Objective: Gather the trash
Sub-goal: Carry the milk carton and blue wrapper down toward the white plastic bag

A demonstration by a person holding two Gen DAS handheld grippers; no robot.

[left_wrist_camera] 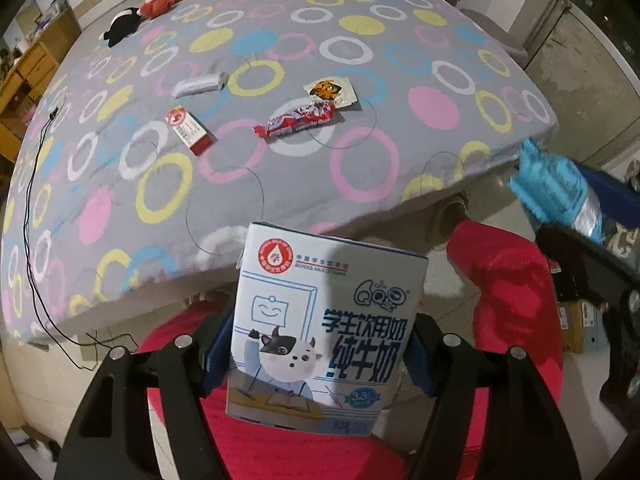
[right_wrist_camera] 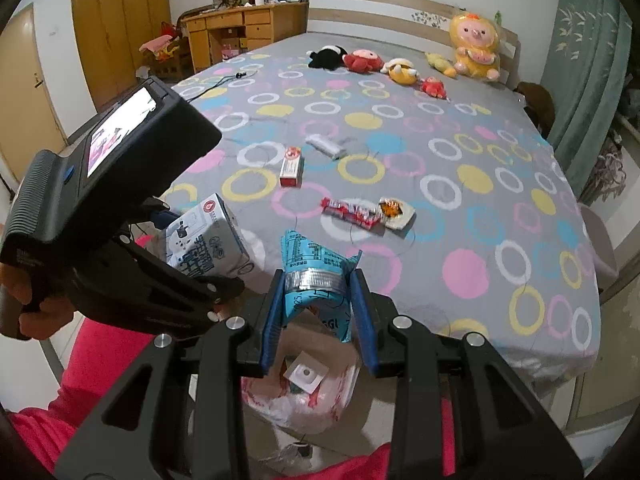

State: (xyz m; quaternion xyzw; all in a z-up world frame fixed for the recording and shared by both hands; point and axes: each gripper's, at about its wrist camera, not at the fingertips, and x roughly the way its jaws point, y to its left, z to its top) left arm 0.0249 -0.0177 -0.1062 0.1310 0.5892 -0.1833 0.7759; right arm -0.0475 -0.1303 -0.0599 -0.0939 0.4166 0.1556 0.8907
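My left gripper (left_wrist_camera: 318, 340) is shut on a white and blue milk carton (left_wrist_camera: 320, 332), held upright just off the bed's near edge; the carton also shows in the right wrist view (right_wrist_camera: 208, 240). My right gripper (right_wrist_camera: 318, 300) is shut on a blue snack wrapper (right_wrist_camera: 316, 276), held above a bin lined with a white plastic bag (right_wrist_camera: 308, 400). The wrapper also shows in the left wrist view (left_wrist_camera: 556, 196). On the bed (left_wrist_camera: 280, 40) lie a red candy wrapper (left_wrist_camera: 298, 120), an orange and white packet (left_wrist_camera: 330, 90), a small red and white box (left_wrist_camera: 188, 130) and a silver wrapper (left_wrist_camera: 200, 84).
Several plush toys (right_wrist_camera: 400, 64) line the head of the bed. A black cable (left_wrist_camera: 30, 184) runs along the bed's left side. A wooden desk (right_wrist_camera: 240, 28) and wardrobe stand at the back. A person's red sleeves (left_wrist_camera: 508, 280) are below the grippers.
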